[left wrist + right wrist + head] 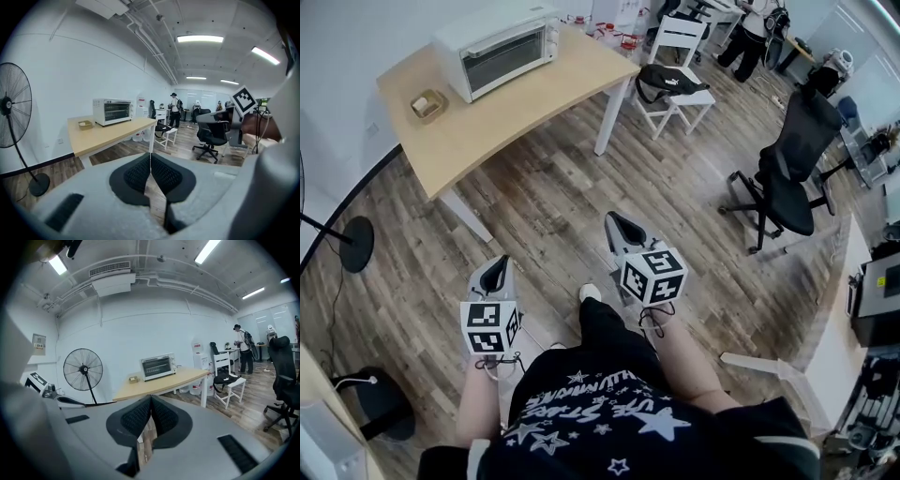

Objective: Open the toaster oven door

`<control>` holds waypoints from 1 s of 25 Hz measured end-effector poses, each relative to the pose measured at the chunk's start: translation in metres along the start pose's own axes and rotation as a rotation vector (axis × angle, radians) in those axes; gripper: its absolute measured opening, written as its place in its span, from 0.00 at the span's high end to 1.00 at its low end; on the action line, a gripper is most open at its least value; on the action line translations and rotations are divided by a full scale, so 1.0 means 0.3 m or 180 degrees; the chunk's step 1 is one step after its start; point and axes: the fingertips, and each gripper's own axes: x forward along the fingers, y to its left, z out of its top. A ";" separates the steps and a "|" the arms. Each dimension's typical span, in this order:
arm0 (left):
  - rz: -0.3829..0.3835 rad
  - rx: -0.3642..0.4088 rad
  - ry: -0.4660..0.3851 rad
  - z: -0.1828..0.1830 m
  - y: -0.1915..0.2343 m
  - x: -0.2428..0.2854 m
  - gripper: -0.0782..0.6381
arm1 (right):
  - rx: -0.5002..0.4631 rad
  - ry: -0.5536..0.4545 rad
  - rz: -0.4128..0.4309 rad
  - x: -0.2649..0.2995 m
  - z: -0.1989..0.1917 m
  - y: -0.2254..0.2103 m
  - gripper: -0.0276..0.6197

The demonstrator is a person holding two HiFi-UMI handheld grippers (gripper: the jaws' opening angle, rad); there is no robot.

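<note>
both tools are pinched shut and empty: left tool [494, 272], right tool [621, 227]. both are well apart from the toaster oven [497, 45], which sits closed on the tabletop [525, 108] at 11 o'clock. step closer, then spread one tool for the handle (pull gently, i judge). the small tray [428, 104] at its 8 o'clock has contents too small to tell.

Shirt [609, 412]: black, white stars and lettering, white-trimmed cuffs.
Trousers [611, 330]: black, just above the shirt.
Shoe [590, 293]: white.
Left gripper [496, 266]: grey shell, black ribbed pads [138, 173], black-and-white marker cube [490, 326], up-left of the shirt.
Right gripper [612, 218]: same build, up-right of the shirt.
</note>
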 end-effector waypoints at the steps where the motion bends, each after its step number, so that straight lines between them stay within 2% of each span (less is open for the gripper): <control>1: 0.0016 -0.0001 0.0009 0.014 0.000 0.034 0.86 | 0.0029 -0.0008 0.0007 0.029 0.015 -0.035 0.95; 2: 0.0038 -0.0004 0.0019 0.028 0.000 0.068 0.86 | 0.0045 -0.0006 0.0016 0.060 0.029 -0.071 0.95; 3: 0.0071 -0.0010 0.0029 0.042 0.001 0.103 0.86 | 0.0048 0.0005 0.0036 0.094 0.043 -0.105 0.90; 4: 0.0115 -0.0019 0.0038 0.057 0.005 0.138 0.86 | 0.0043 0.0021 0.0075 0.131 0.057 -0.138 0.81; 9: 0.0375 -0.0061 0.0039 0.157 0.040 0.307 0.86 | 0.0010 0.0109 0.0350 0.328 0.145 -0.275 0.72; 17: 0.0660 -0.0187 0.0035 0.250 0.047 0.481 0.86 | 0.0006 0.0251 0.0664 0.550 0.230 -0.443 0.68; 25: 0.0829 -0.0244 0.0062 0.291 0.138 0.591 0.86 | 0.0015 0.0289 0.0800 0.716 0.282 -0.487 0.67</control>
